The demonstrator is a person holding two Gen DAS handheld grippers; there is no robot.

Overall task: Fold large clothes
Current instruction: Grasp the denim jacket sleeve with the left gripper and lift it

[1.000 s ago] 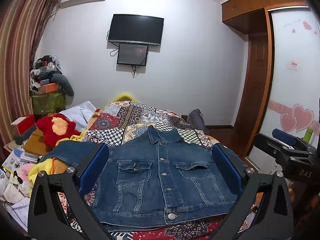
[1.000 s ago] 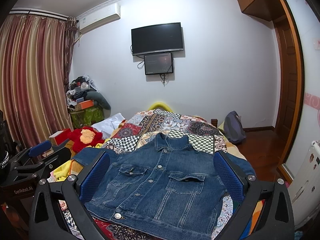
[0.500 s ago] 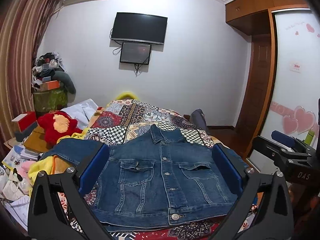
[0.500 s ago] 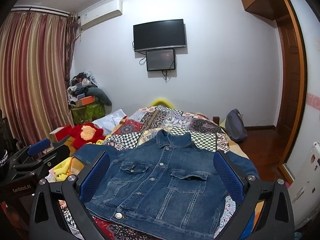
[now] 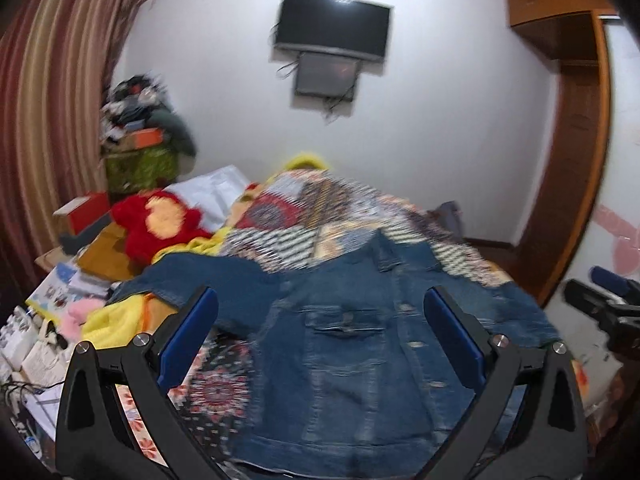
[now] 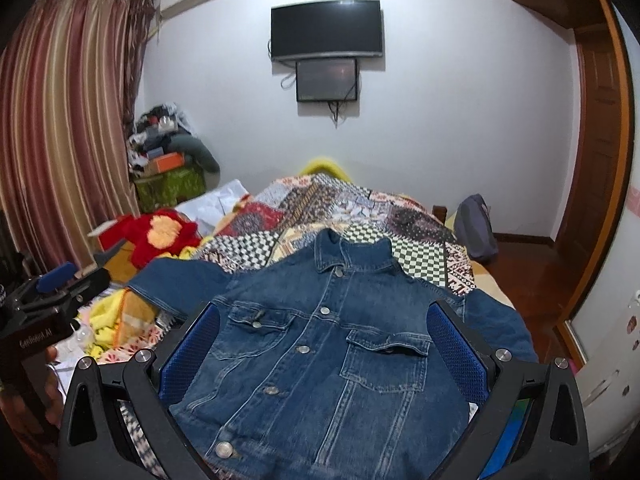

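Observation:
A blue denim jacket lies flat, front up and buttoned, on the patchwork bedspread, collar toward the far wall. Its left sleeve is spread out to the left; the right sleeve hangs toward the bed's right edge. My right gripper is open and empty above the jacket's lower half. My left gripper is open and empty, over the jacket's left side. The left wrist view is motion-blurred. Each gripper's body shows at the edge of the other's view.
A red and yellow plush toy and yellow cloth lie left of the jacket. Boxes and clutter crowd the bedside at left. A grey bag stands at the bed's right side. A wooden door is at right.
My left gripper has swung to the left and closer to the bed, so the jacket's left sleeve is now in front of it. My right gripper has moved in slightly closer to the jacket.

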